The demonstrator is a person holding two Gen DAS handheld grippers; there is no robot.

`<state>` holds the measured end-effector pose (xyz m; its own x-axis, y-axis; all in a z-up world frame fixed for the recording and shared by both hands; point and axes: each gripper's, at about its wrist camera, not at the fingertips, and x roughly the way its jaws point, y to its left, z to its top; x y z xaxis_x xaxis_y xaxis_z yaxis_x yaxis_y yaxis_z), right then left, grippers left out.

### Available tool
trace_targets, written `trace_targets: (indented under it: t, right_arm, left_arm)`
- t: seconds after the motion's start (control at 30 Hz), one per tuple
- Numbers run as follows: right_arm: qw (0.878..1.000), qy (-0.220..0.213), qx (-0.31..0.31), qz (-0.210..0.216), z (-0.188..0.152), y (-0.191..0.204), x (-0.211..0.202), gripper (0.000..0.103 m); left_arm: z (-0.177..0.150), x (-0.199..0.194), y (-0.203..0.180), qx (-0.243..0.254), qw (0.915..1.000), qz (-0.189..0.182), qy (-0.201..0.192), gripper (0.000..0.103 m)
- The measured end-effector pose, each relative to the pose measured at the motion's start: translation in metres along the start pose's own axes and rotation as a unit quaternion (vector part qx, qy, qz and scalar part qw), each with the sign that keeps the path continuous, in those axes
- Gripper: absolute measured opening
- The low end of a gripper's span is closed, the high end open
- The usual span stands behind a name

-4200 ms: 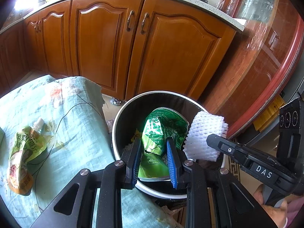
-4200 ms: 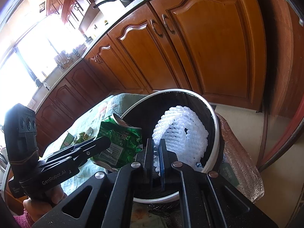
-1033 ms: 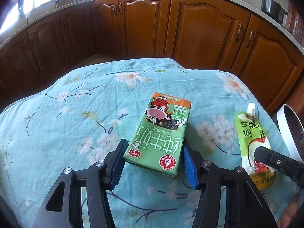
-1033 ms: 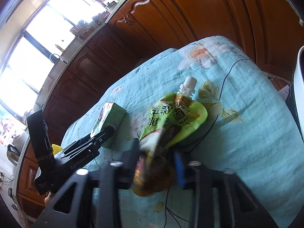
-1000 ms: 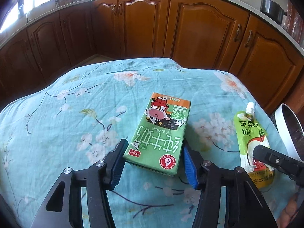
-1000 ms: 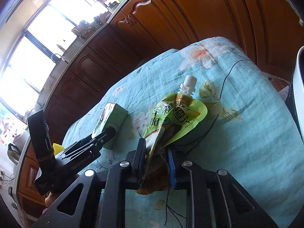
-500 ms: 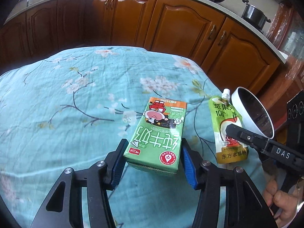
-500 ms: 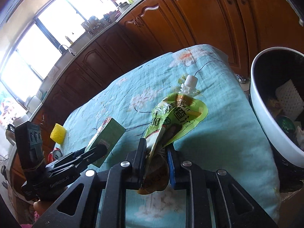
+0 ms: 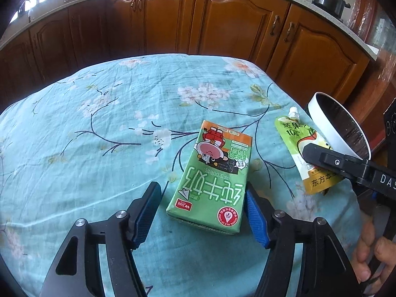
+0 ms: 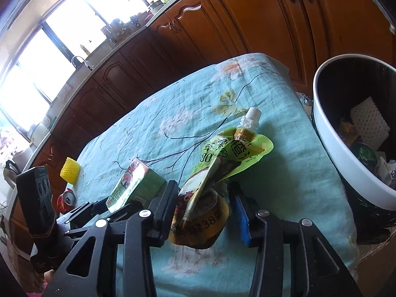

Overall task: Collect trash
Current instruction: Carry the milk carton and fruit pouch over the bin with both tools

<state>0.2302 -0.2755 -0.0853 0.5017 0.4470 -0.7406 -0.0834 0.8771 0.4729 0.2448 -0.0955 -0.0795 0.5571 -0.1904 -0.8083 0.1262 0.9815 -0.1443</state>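
A green milk carton [image 9: 212, 180] lies flat on the floral tablecloth [image 9: 99, 128] between the open jaws of my left gripper [image 9: 202, 216], with a gap at the left finger. It also shows in the right wrist view [image 10: 135, 188]. A crumpled green juice pouch [image 10: 220, 163] with a white spout lies between the open jaws of my right gripper [image 10: 206, 209]; neither finger presses it. The pouch also shows in the left wrist view [image 9: 300, 148]. The white-rimmed trash bin [image 10: 329, 133] stands past the table's right edge, holding white foam netting and other trash.
A yellow foam net [image 10: 70, 173] and a red can [image 10: 66, 199] lie at the table's far left in the right wrist view. Wooden cabinets [image 9: 235, 27] run behind the table. The bin rim [image 9: 331, 128] sits just off the table's right edge.
My right gripper's jaws have opened wide and let go of the juice pouch. My left gripper's jaws have spread a little from the milk carton. Both views shifted slightly.
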Motion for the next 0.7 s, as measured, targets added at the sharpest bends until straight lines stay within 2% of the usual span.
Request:
trace_targets:
  t: [0.03,0.07,0.1,0.13,0.33,0.7]
  right_arm:
    - [1.0,-0.001,0.004,0.003,0.0,-0.001,0.0,0.046]
    - [1.0,0.0,0.006,0.005,-0.001,-0.002,0.001,0.041]
    - [1.0,0.0,0.005,0.007,-0.001,-0.002,0.001,0.038]
    - [1.0,-0.002,0.003,0.007,-0.002,-0.001,0.0,0.024]
    - [0.999,-0.032,-0.011,-0.004,-0.007,0.002,-0.022,0.023]
    - [0.998,-0.06,-0.001,0.001,-0.021,-0.015,-0.067,0.022]
  left_arm:
    - [0.0,0.001,-0.002,0.003,1.0,0.001,-0.001,0.058]
    - [-0.001,0.002,-0.003,0.006,1.0,0.001,-0.001,0.053]
    - [-0.001,0.002,-0.004,0.007,1.0,-0.001,-0.001,0.053]
    - [-0.002,0.001,-0.005,0.006,1.0,-0.001,-0.004,0.053]
    - [-0.006,-0.01,-0.012,-0.013,0.9995,-0.027,-0.013,0.051]
    - [-0.013,-0.032,-0.053,0.017,0.997,-0.072,-0.025,0.051]
